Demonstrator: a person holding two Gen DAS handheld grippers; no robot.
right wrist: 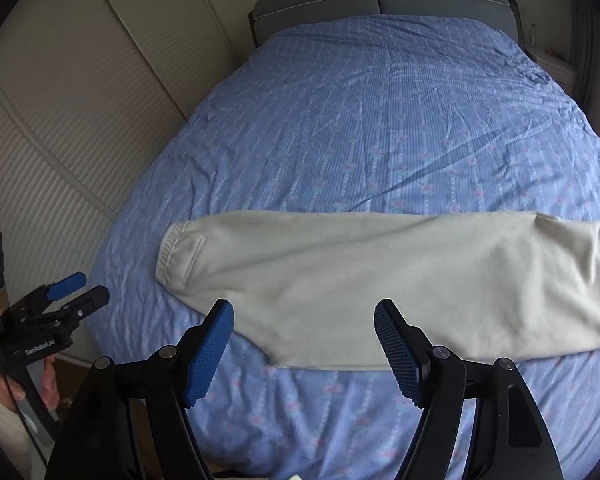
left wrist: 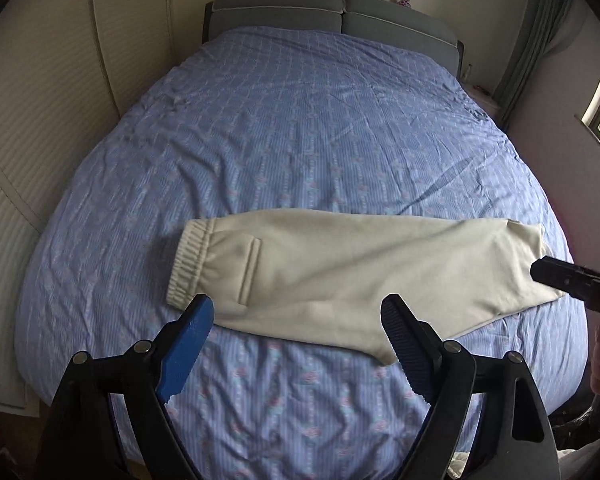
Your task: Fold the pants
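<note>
The pants (left wrist: pixel 340 268) are lying flat across the near part of the bed (left wrist: pixel 300 140), cream sweatpants that already look folded at least once: one leg seems stacked on the other, and the leg end looks doubled back, since the right edge is a soft rounded fold and not a pair of cuffs. The waistband (left wrist: pixel 188 264) is sitting at the left end with a pocket (left wrist: pixel 250 272) just beside it, and the crotch corner is poking toward the near edge of the bed. So my read is we're sitting between folds, with one more needed to make a compact bundle. The left gripper (left wrist: pixel 298 320) is hovering just above the near edge of the pants with its blue pads spread wide, clamping nothing. The right gripper (right wrist: pixel 304 320) is doing the same thing over the middle of the near edge, jaws wide apart, holding nothing. Next move, I'm guessing: each gripper is going to need to drop onto a corner at one end, probably the folded right end, pinch through all the layers, and carry it over toward the waistband. The tricky bit is grabbing the whole stack and not just the top layer, or the quilt cover along with it. Beyond the bed, there's a grey headboard (left wrist: pixel 332 12) and a pale wardrobe (left wrist: pixel 60 80) on the left.
</note>
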